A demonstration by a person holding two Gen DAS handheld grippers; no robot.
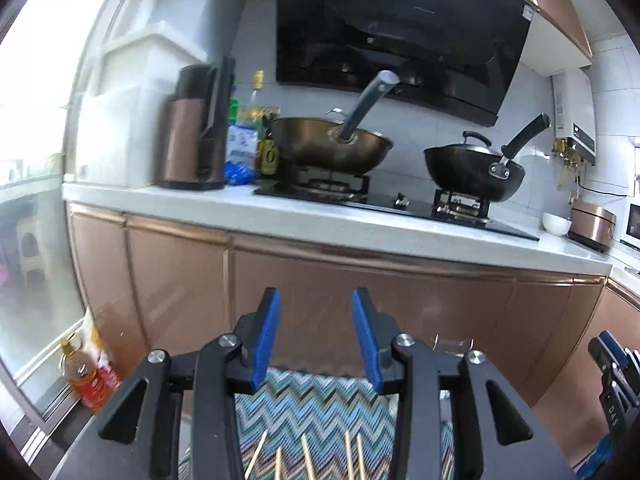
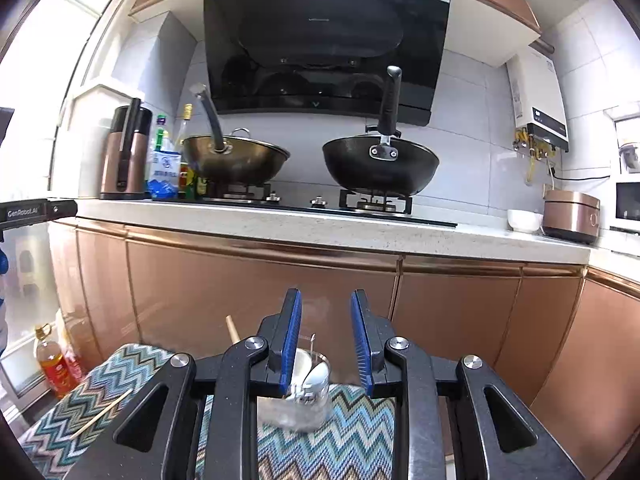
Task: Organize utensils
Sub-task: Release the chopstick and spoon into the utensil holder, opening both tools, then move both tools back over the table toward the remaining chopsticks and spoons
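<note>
Several wooden chopsticks (image 1: 308, 458) lie on a zigzag-patterned cloth (image 1: 320, 404) below my left gripper (image 1: 316, 300), which is open and empty above them. In the right wrist view a clear glass jar (image 2: 308, 392) stands on the same cloth (image 2: 352, 440) and holds a metal spoon (image 2: 316, 374) and a wooden stick (image 2: 233, 330). My right gripper (image 2: 326, 304) is open and empty, raised just in front of the jar. One chopstick (image 2: 102, 414) lies on the cloth at the left. The jar's rim (image 1: 452, 345) shows in the left wrist view.
A copper-fronted kitchen counter (image 2: 280, 232) stands ahead with a brass wok (image 2: 236, 160) and a black wok (image 2: 380, 164) on the hob. An oil bottle (image 2: 54, 364) stands on the floor at the left. A white bowl (image 2: 524, 220) and a rice cooker (image 2: 572, 216) sit at the right.
</note>
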